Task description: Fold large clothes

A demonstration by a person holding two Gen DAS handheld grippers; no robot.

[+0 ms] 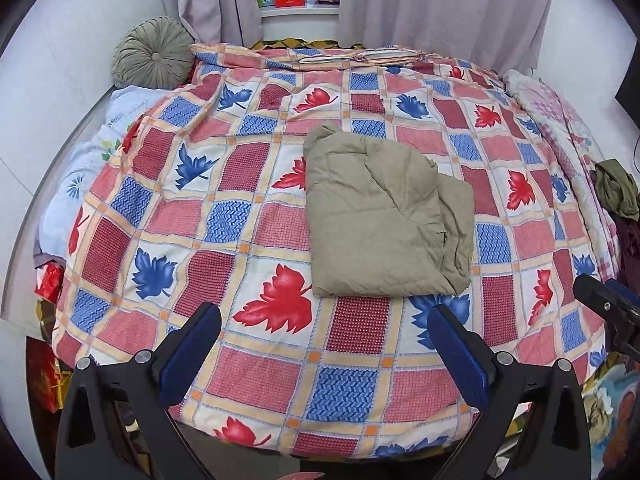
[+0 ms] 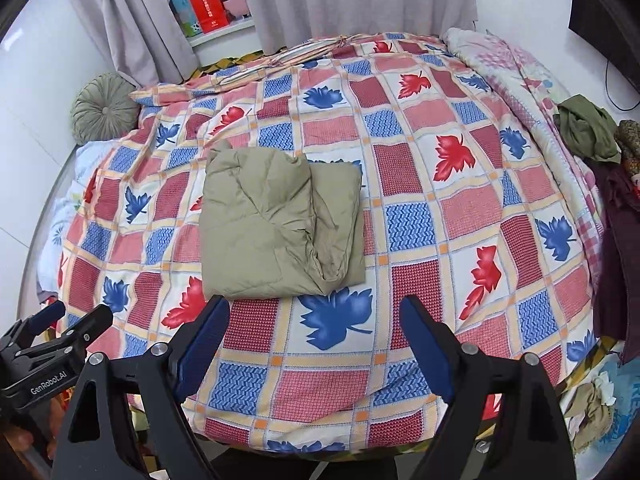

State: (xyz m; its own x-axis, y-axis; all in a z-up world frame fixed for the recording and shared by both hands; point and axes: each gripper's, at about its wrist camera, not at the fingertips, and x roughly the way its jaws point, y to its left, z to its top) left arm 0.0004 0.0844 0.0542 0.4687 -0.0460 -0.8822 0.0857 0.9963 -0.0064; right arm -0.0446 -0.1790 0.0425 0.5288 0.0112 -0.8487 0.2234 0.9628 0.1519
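The khaki garment (image 1: 384, 216) lies folded into a compact bundle mid-bed on the leaf-patterned quilt (image 1: 256, 376), at twelve o'clock from the wide, empty left gripper (image 1: 324, 330) and right gripper (image 2: 314, 316), so folding looks essentially finished.

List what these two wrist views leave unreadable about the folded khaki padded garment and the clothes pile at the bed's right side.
- Folded khaki padded garment: its type, sleeves and underside, tucked within its own folds in both views.
- Dark olive and maroon clothes pile: cut by the fisheye edge; the count is unclear.
- Left gripper and right gripper: both open, empty.
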